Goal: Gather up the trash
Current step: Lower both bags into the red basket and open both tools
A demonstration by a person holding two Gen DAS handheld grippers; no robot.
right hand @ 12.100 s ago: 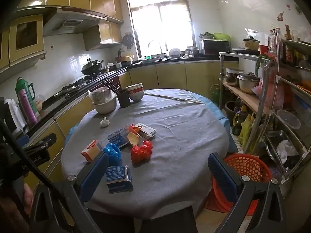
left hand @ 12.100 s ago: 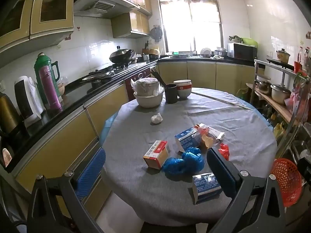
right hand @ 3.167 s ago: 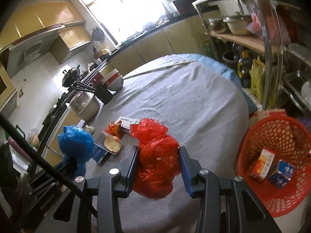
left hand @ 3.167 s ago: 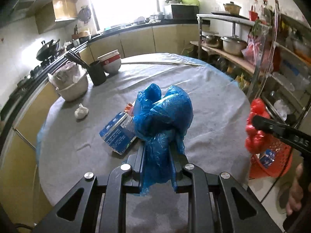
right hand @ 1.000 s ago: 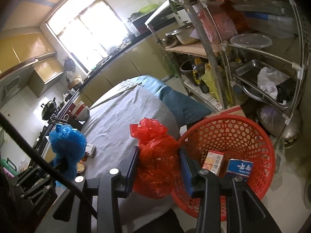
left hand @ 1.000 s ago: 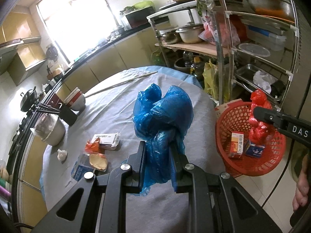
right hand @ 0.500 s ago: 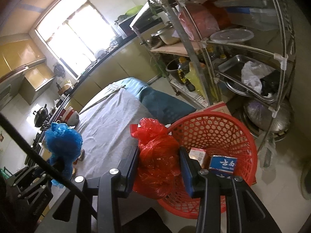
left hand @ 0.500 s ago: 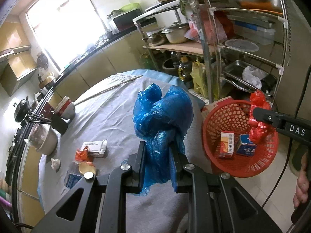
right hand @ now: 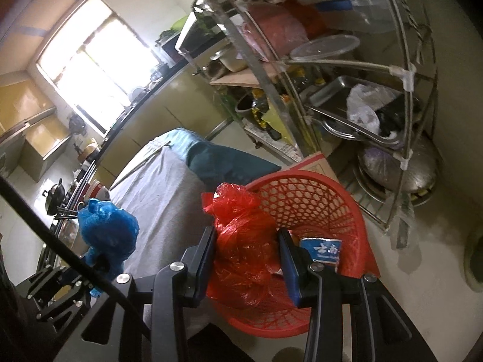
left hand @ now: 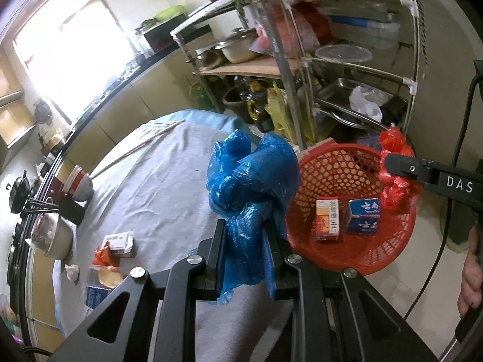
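Left gripper (left hand: 243,255): clenched on blue bag (left hand: 252,178), frame centre | right gripper (right hand: 246,258): clenched on red bag (right hand: 244,241) | basket (right hand: 356,214), lower right: held two boxes (left hand: 327,220)

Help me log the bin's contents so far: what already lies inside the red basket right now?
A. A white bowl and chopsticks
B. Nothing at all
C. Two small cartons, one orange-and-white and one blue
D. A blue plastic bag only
C: the left wrist view shows an orange-and-white carton and a blue carton lying on the floor of the red basket.
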